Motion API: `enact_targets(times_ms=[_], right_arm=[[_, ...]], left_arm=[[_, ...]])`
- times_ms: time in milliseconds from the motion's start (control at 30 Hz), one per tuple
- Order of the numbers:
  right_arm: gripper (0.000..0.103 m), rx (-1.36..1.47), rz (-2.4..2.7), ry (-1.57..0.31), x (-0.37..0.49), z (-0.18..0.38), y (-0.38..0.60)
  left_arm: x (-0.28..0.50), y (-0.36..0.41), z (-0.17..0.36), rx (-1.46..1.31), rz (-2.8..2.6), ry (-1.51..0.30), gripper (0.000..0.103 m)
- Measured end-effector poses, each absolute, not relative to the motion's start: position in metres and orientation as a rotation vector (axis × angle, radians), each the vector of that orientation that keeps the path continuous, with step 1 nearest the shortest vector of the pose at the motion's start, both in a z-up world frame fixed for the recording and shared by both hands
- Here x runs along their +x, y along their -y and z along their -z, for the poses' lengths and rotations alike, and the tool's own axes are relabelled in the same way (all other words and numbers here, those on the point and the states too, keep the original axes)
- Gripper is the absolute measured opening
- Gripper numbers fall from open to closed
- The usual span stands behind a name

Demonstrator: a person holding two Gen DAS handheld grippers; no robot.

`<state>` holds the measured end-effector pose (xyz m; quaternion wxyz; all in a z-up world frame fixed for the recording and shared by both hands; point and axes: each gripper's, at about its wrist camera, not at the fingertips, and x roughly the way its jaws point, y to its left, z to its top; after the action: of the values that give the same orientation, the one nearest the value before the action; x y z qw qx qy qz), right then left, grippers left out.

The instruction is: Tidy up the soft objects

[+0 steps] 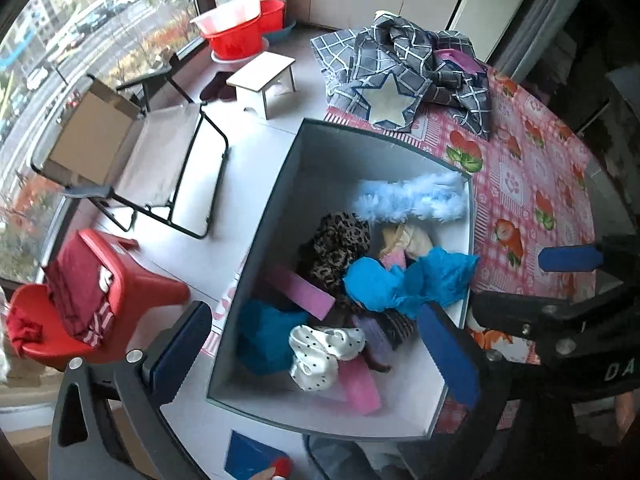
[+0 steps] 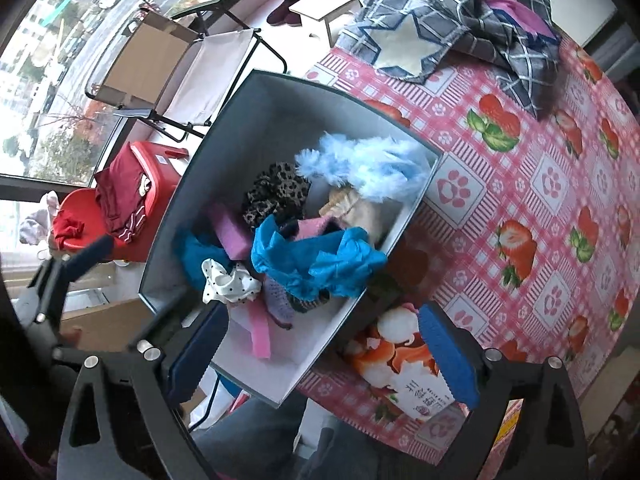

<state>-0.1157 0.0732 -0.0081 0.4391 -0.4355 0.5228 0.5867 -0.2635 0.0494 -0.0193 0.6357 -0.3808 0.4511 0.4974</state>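
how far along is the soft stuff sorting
Mostly done by the look of it: the box already holds the fluffy blue piece, leopard fabric and blue cloth. Both claws, left and right, are open and empty. Left: the grey checked cloth on the table.

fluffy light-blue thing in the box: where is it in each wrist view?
Left wrist: the fluffy blue item lies at the far end of the box, right of centre in the picture, against the far wall.
Right wrist: the same item sits above centre, again at the box's far end.
Shared landmark: the grey checked cloth with a white star beyond the box.
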Motion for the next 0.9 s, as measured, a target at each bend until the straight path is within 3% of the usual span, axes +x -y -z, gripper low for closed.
enact_targets(times_ms=[900], right_arm=[[0.097, -0.949, -1.432, -1.254, -0.108, -0.013, -0.049]], left_arm=[[-0.256, -0.042, 0.015, -0.853, -1.062, -1.152, 0.102]])
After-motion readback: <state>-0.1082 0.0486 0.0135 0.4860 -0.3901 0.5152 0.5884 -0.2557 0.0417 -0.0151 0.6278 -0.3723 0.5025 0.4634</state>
